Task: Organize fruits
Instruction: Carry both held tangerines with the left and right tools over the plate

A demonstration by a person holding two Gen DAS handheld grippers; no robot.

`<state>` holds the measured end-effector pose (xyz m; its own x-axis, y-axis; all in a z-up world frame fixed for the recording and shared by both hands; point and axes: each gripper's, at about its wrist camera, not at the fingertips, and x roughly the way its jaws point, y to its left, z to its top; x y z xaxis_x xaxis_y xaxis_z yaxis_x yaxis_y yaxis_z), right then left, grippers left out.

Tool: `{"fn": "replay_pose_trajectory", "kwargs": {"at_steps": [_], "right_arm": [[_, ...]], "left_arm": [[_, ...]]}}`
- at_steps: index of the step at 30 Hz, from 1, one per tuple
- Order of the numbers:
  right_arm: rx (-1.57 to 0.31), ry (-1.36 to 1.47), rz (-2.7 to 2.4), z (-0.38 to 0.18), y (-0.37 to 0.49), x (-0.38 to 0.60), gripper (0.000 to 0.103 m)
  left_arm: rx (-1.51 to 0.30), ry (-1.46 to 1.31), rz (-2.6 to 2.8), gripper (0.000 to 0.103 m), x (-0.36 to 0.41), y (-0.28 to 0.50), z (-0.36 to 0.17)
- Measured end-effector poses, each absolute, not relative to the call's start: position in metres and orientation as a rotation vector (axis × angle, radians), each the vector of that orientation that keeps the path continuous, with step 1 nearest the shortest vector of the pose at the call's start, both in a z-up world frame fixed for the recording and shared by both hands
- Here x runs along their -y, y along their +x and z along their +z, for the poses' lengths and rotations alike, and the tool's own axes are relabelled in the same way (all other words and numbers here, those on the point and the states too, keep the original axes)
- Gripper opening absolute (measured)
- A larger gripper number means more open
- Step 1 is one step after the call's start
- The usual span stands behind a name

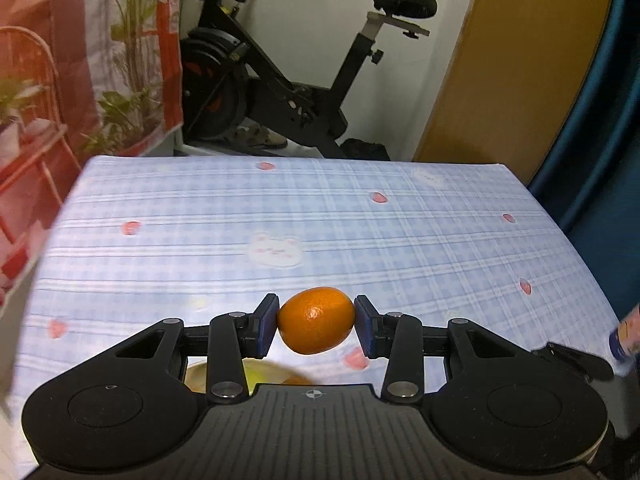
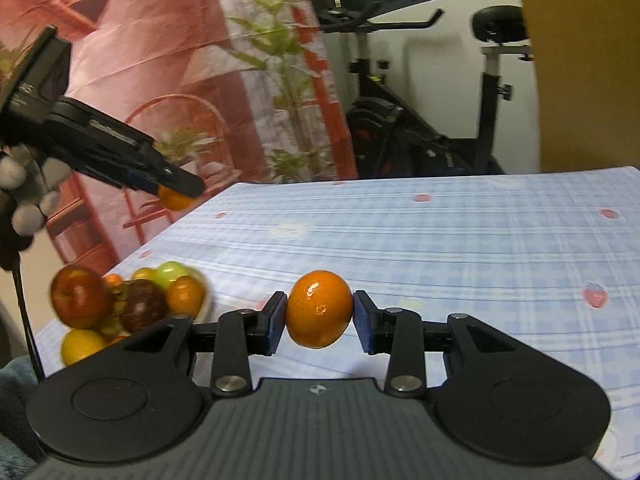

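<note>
My left gripper (image 1: 316, 320) is shut on a small orange (image 1: 316, 319) and holds it above the blue checked tablecloth (image 1: 320, 220). It also shows in the right wrist view (image 2: 176, 196), high at the left, with its orange (image 2: 174, 200). My right gripper (image 2: 319, 316) is shut on a second orange (image 2: 319, 309), held over the cloth. A white bowl (image 2: 205, 304) piled with fruit stands at the table's near left: a red apple (image 2: 80, 296), a green apple (image 2: 172, 272), a dark fruit (image 2: 142, 305) and more oranges. Part of the bowl (image 1: 200, 372) shows under my left gripper.
A black exercise bike (image 1: 288, 76) stands behind the table. A red printed backdrop with plants (image 2: 160, 80) hangs at the left. A wooden door (image 1: 512, 60) and a blue curtain (image 1: 600, 120) are at the right. The right gripper's tip (image 1: 576, 360) shows at the table's right edge.
</note>
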<state>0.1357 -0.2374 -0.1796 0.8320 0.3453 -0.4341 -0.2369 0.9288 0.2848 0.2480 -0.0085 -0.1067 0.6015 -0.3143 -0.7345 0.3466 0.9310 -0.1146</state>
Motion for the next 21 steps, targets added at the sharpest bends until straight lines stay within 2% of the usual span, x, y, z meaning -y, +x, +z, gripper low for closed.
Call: {"fn": "replay_pose_trajectory", "kwargs": {"at_steps": [6, 21], "right_arm": [[-0.521, 0.188, 0.402, -0.170, 0.140, 0.201, 0.038], [-0.639, 0.033, 0.608, -0.177, 0.173, 0.111, 0.038]], "left_arm": [[-0.846, 0.030, -0.402, 0.043, -0.024, 0.233, -0.103], [-0.861, 0.007, -0.457, 0.043, -0.032, 0.228, -0.132]]}}
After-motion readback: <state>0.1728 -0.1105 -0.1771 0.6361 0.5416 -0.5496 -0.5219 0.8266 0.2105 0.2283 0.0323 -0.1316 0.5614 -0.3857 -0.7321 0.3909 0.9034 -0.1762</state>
